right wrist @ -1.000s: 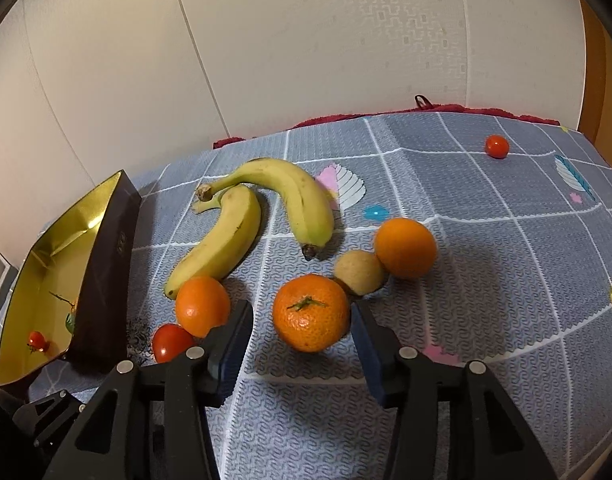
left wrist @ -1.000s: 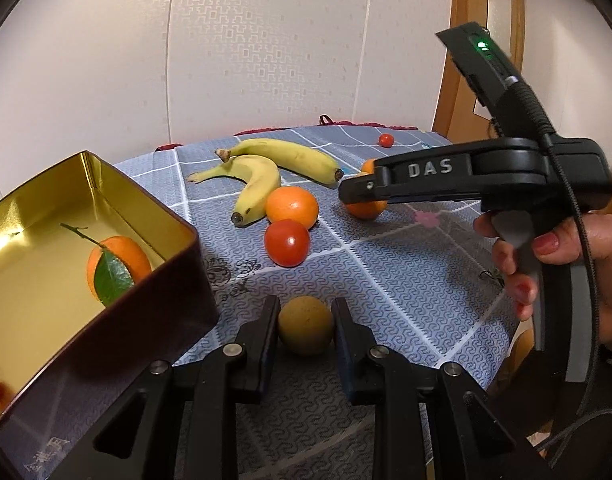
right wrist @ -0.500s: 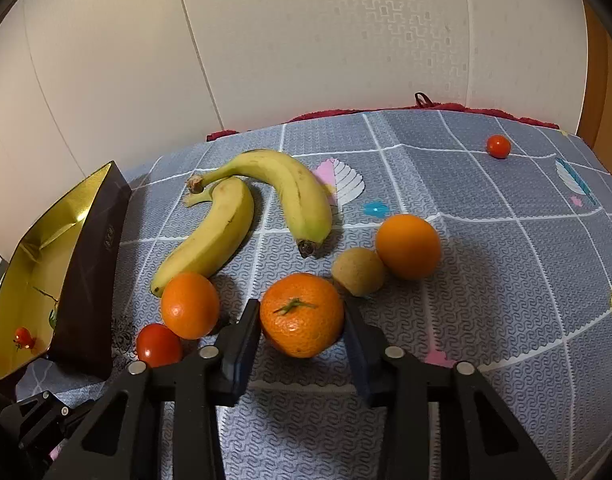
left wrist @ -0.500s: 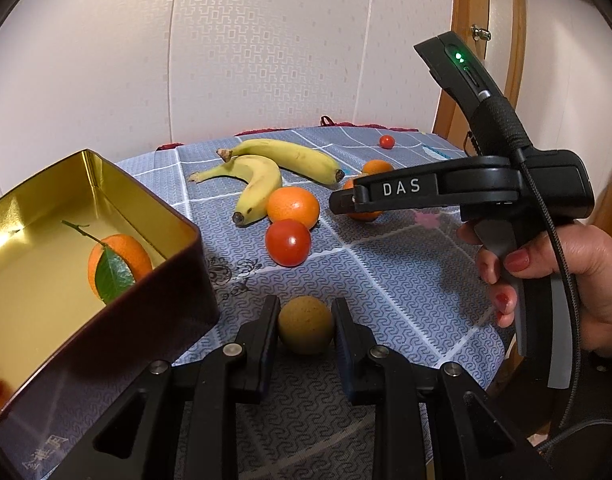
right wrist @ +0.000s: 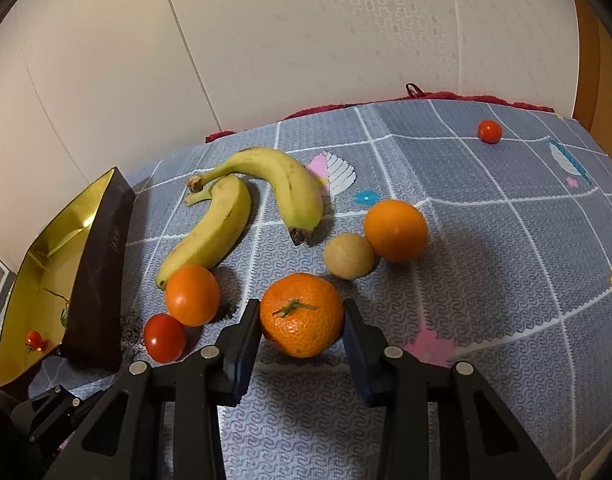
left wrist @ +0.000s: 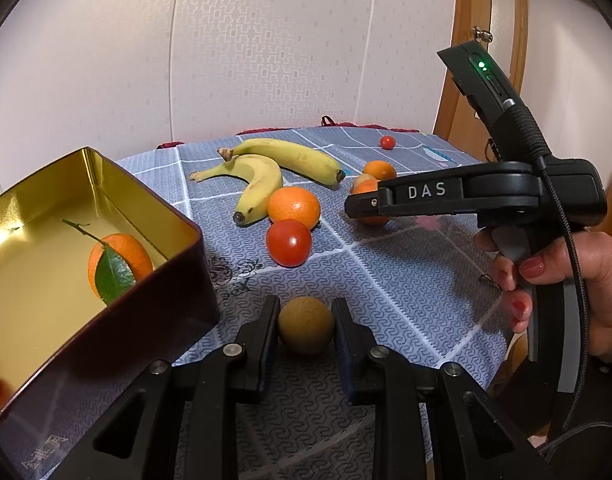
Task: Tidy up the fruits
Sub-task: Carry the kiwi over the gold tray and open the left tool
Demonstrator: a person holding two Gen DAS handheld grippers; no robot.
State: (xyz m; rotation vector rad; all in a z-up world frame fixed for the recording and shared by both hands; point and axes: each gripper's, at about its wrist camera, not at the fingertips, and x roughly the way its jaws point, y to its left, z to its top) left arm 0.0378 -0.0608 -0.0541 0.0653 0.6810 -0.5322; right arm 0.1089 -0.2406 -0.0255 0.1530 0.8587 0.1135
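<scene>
My left gripper is shut on a round brown fruit, low over the cloth beside the gold tin. In that tin lie a leafy mandarin and a cherry tomato. My right gripper is shut on a large tangerine, with both pads against its sides. In the left wrist view, the right gripper's tip covers most of that tangerine. A hand holds its handle.
On the blue patterned tablecloth lie two bananas, a small orange, a red tomato, a second brown fruit, a bigger orange and a far cherry tomato. A wooden chair frame stands at the right.
The right gripper moved forward and its fingers closed from wide open onto the tangerine. The left gripper and its brown fruit stayed put.
</scene>
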